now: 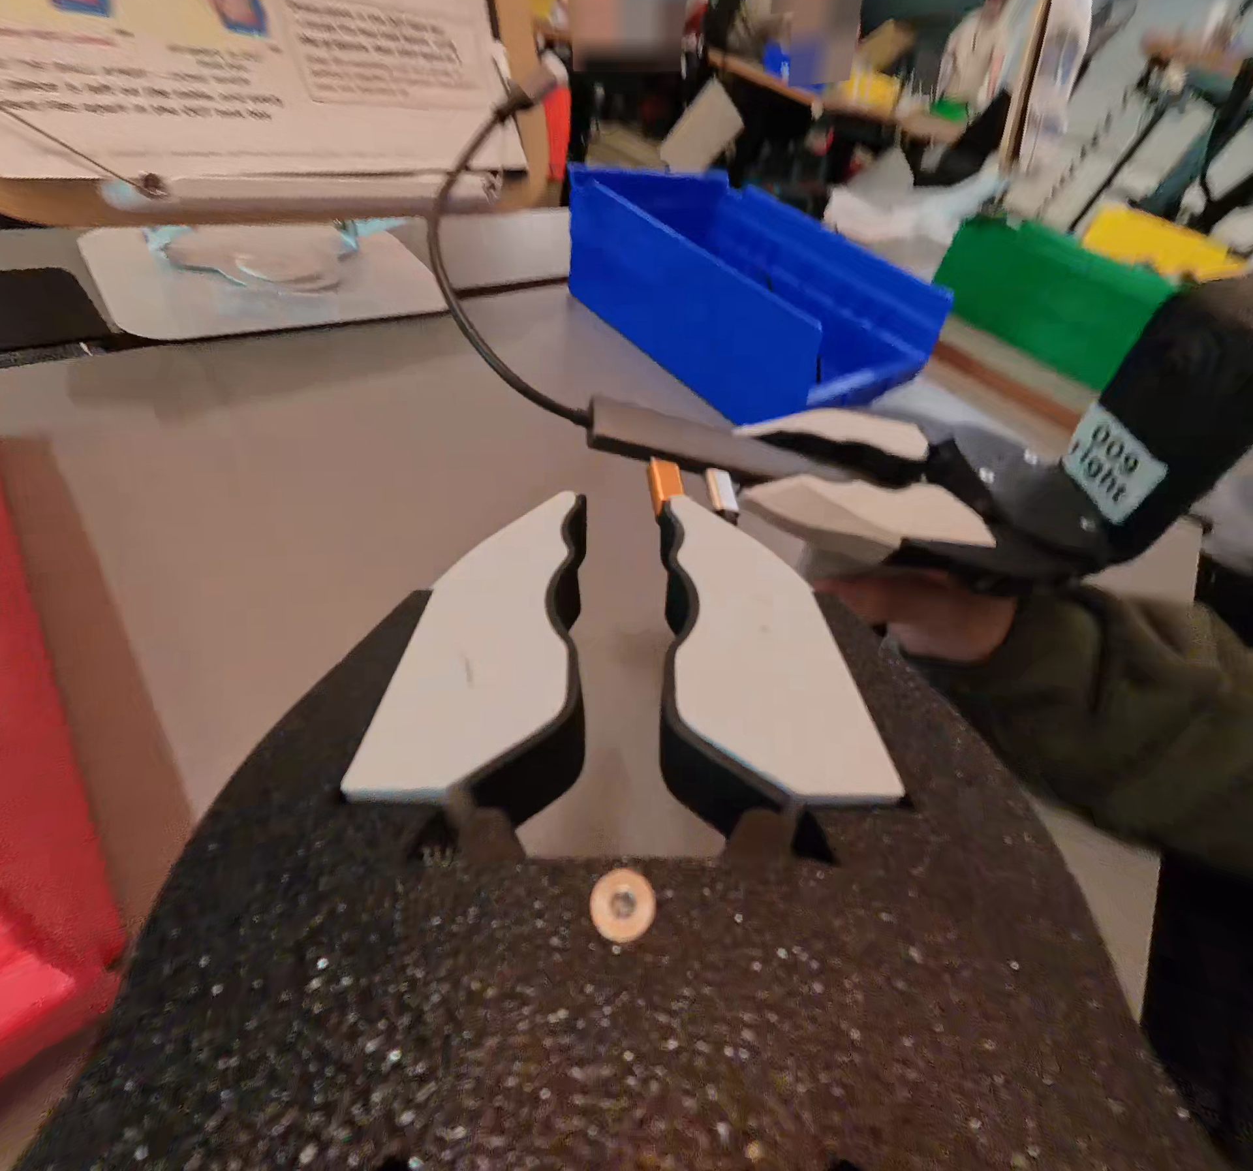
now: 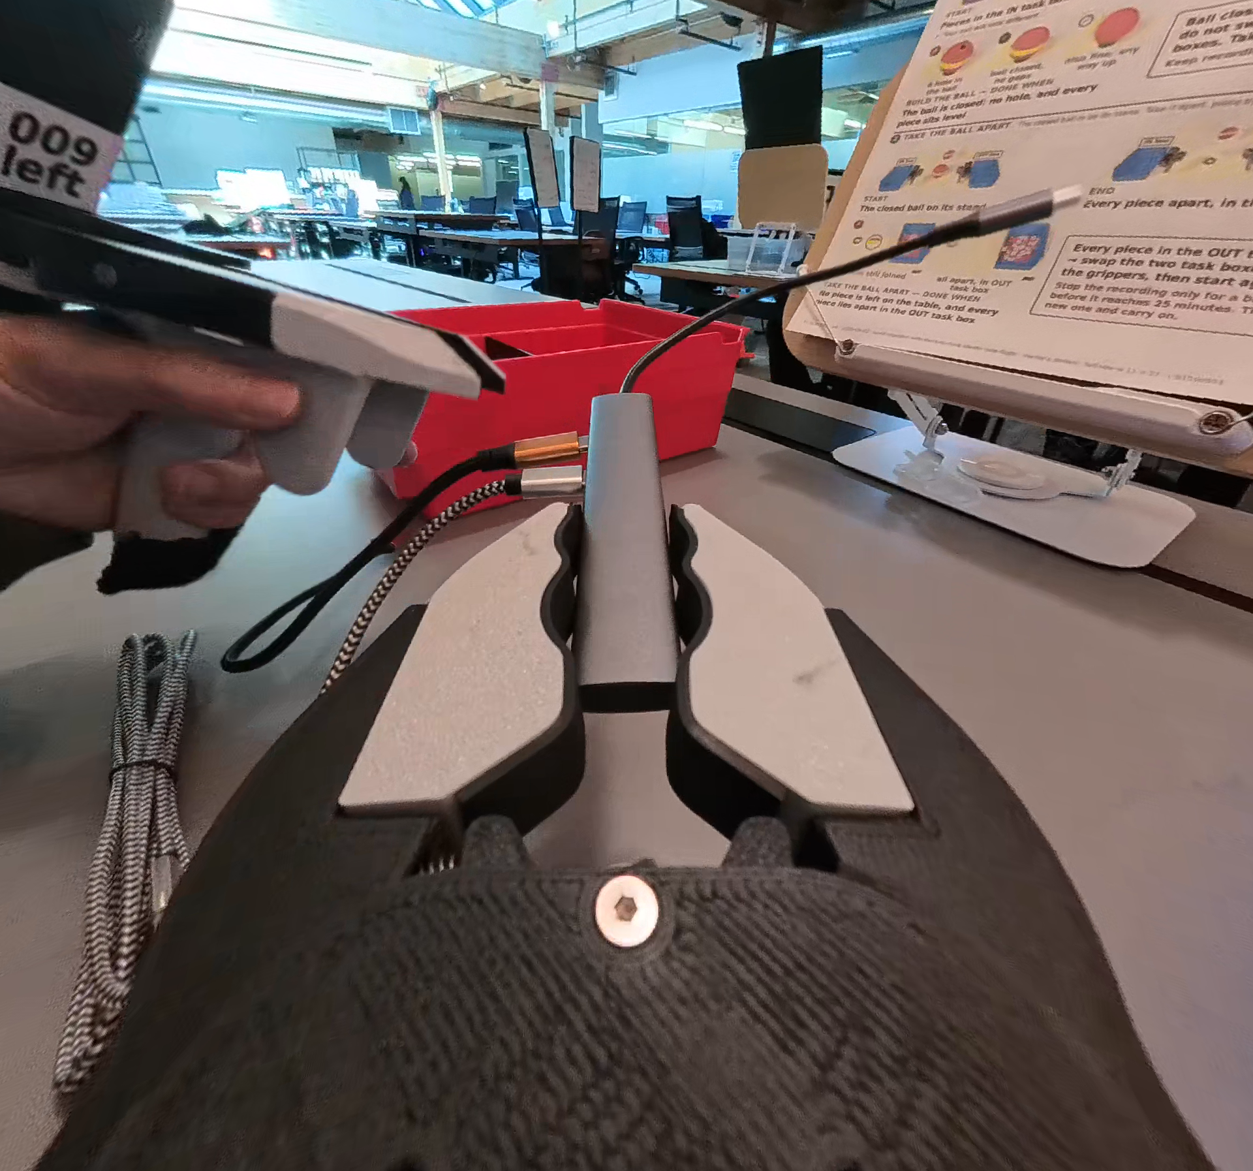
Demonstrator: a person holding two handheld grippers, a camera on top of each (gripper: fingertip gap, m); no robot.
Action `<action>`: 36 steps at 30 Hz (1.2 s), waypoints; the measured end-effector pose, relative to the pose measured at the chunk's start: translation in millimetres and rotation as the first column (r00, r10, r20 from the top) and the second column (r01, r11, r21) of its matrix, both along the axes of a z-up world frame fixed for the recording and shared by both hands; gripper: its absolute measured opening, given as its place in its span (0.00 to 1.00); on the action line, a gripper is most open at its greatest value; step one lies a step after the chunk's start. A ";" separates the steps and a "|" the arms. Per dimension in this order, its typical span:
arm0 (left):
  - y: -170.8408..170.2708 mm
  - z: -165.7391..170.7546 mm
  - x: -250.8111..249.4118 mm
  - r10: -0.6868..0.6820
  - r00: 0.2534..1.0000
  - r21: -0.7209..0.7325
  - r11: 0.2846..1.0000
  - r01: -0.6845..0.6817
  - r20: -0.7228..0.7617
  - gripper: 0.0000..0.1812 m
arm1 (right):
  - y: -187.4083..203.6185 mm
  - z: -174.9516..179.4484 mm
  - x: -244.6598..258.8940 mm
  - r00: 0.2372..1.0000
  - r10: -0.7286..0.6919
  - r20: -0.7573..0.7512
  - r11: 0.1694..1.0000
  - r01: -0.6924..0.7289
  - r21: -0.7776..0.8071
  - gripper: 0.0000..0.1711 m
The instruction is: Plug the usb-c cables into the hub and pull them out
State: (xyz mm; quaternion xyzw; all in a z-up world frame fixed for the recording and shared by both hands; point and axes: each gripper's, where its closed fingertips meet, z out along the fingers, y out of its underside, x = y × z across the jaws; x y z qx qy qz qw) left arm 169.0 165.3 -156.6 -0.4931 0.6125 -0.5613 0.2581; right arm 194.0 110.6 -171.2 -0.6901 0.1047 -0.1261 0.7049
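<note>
Bare bench (image 2: 881, 596) lies open right of the hub (image 2: 624, 562). On its left two plugged cables (image 2: 434, 514), a red bin (image 2: 576, 386) and the left gripper (image 2: 474, 372) crowd the approach.

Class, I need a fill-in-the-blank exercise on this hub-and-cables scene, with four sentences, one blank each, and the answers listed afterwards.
1. The right gripper is shut on the grey ____.
2. The number of cable plugs seated in the hub's side is ____.
3. One plug is silver; the other plug is ____.
4. The left gripper has its fingers open and holds ____.

Answers: hub; two; orange; nothing
</note>
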 end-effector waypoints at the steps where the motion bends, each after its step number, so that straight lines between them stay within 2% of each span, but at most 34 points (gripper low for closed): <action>1: -2.8 -4.9 -1.3 -0.020 0.999 0.035 0.999 0.021 -0.027 0.12 | -0.4 -0.1 0.2 1.000 -0.002 0.002 1.000 0.003 -0.001 0.15; 3: -4.4 -13.7 -1.9 -0.025 0.997 0.073 0.997 0.031 -0.078 0.12 | 0.1 -0.4 -0.2 1.000 -0.008 0.012 1.000 0.008 -0.007 0.15; 7: -13.5 -16.9 -2.3 -0.053 0.995 0.120 0.991 0.062 -0.081 0.13 | -0.4 -0.9 3.6 0.999 -0.047 0.019 0.999 0.047 -0.015 0.15; 11: -19.4 -25.4 0.4 -0.044 0.996 0.245 0.968 0.061 -0.075 0.12 | -0.9 -1.4 6.2 0.998 -0.063 0.012 0.998 0.063 -0.017 0.15; 13: -21.0 -25.0 4.3 -0.019 0.999 0.275 0.961 0.030 -0.041 0.05 | 0.0 -1.5 4.7 0.998 -0.052 0.018 0.998 0.053 -0.020 0.15; 15: -20.2 -23.9 7.4 0.012 1.000 0.312 0.950 -0.011 0.000 0.04 | -0.7 -0.5 5.1 0.998 -0.062 0.024 0.998 0.062 -0.014 0.15; 19: -16.1 -21.8 10.2 0.055 0.996 0.427 0.901 -0.082 0.075 0.04 | 1.0 -2.2 4.9 0.999 -0.050 0.016 0.998 0.050 -0.026 0.15; 23: -10.5 -25.1 9.8 0.068 0.994 0.533 0.840 -0.104 0.088 0.04 | 5.7 -7.7 2.8 0.998 -0.044 0.041 0.996 0.048 -0.082 0.15; 29: -6.3 -27.3 8.7 0.051 0.994 0.563 0.821 -0.094 0.093 0.03 | 8.7 -14.2 0.4 0.996 -0.033 0.087 0.988 0.046 -0.146 0.15; 33: -9.0 -24.6 11.1 0.069 0.991 0.486 0.866 -0.116 0.114 0.03 | 6.5 -11.8 1.3 0.996 -0.034 0.078 0.991 0.044 -0.124 0.15; 36: -6.7 -26.9 11.5 0.074 0.990 0.495 0.860 -0.124 0.119 0.03 | 7.5 -12.5 -0.1 0.994 -0.040 0.106 0.989 0.055 -0.135 0.16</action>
